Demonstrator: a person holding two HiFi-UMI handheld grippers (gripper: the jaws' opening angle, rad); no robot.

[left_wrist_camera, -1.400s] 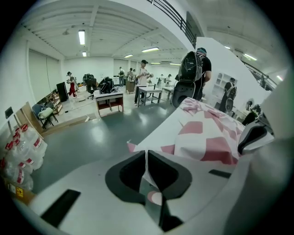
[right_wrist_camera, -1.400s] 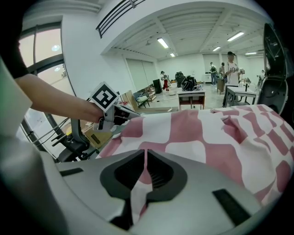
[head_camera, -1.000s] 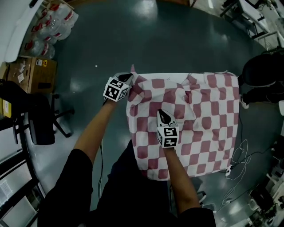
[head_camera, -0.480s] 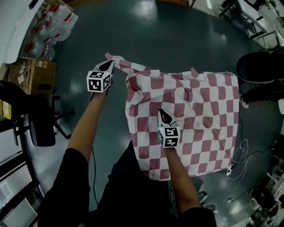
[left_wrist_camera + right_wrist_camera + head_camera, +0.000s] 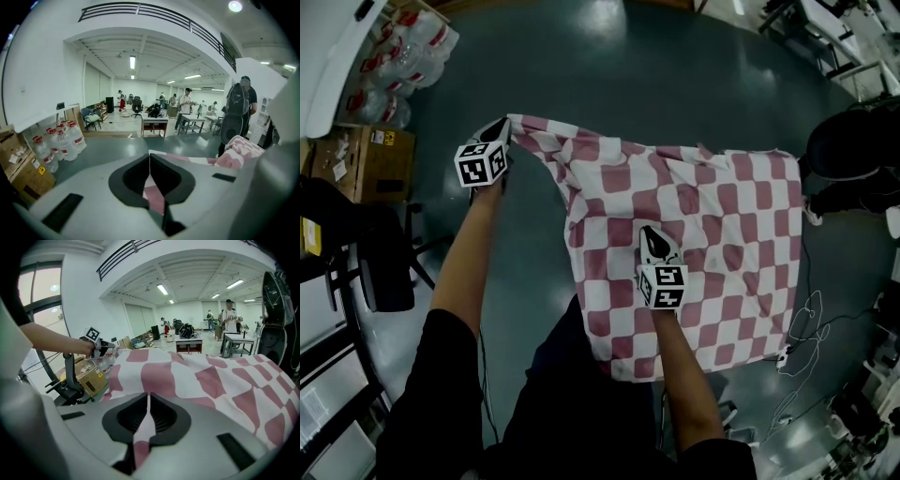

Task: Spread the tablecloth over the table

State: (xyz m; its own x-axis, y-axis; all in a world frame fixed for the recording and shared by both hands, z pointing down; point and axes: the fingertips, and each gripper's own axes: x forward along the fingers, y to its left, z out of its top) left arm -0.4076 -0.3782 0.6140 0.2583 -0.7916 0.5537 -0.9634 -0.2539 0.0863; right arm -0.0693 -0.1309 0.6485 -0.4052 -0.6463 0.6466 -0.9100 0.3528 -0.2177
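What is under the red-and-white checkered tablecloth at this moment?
The tablecloth covers whatever supports it, so no tabletop or legs show. Only its corner, pinched in the left gripper, stretches out over bare grey floor.

The tablecloth (image 5: pixel 712 234) is soft, creased cloth; the floor (image 5: pixel 656 84) is smooth and glossy; the cardboard box (image 5: pixel 375 155) looks matt.

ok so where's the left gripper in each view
Head view: left gripper upper left, shut on the tablecloth corner.
Left gripper view: left gripper fills the bottom, jaws at centre pinching cloth.
Right gripper view: left gripper at far left, mid-height, beyond the cloth.
Shared landmark: the cardboard box, left side in all three.
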